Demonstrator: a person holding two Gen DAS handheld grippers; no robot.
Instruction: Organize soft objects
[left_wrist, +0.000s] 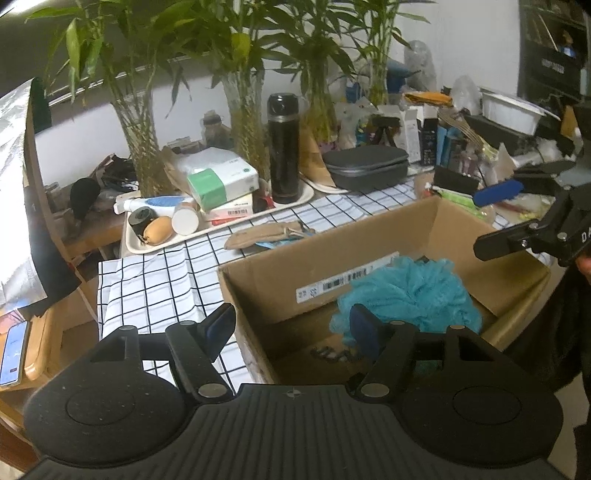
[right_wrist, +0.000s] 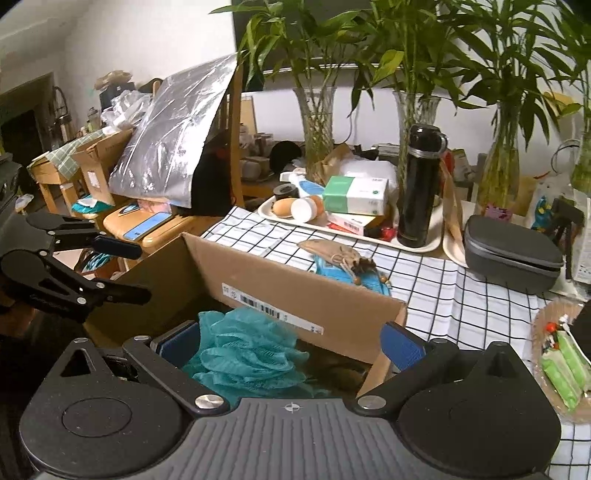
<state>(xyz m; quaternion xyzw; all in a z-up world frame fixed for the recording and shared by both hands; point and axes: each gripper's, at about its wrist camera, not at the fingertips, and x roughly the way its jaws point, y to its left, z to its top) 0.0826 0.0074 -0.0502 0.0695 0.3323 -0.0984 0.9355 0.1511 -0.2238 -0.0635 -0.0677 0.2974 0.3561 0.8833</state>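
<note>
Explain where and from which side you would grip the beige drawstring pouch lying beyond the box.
Grip the beige drawstring pouch across its narrow, gathered neck, coming from above. It lies flat on the checked cloth, so a side approach would likely slide it; the cardboard box also blocks the near side.

Your left gripper (left_wrist: 293, 326) straddles the near left corner of the cardboard box (left_wrist: 280, 266): its left jaw stands outside, over the checked cloth (left_wrist: 159, 280), its right jaw inside. Ahead and right of that right jaw, the mesh puff (left_wrist: 410, 295) lies in the box. Beyond the box's far wall, ahead of your jaws, a drawstring pouch (left_wrist: 266, 233) lies on the cloth, and behind it a tray (left_wrist: 147, 245) carries the flask (left_wrist: 282, 147). Your right gripper (right_wrist: 288, 343) straddles the box's near right corner (right_wrist: 384, 354), with the puff just beside its left jaw. Right of its right jaw, well ahead, sits a zip case (right_wrist: 513, 254).
</note>
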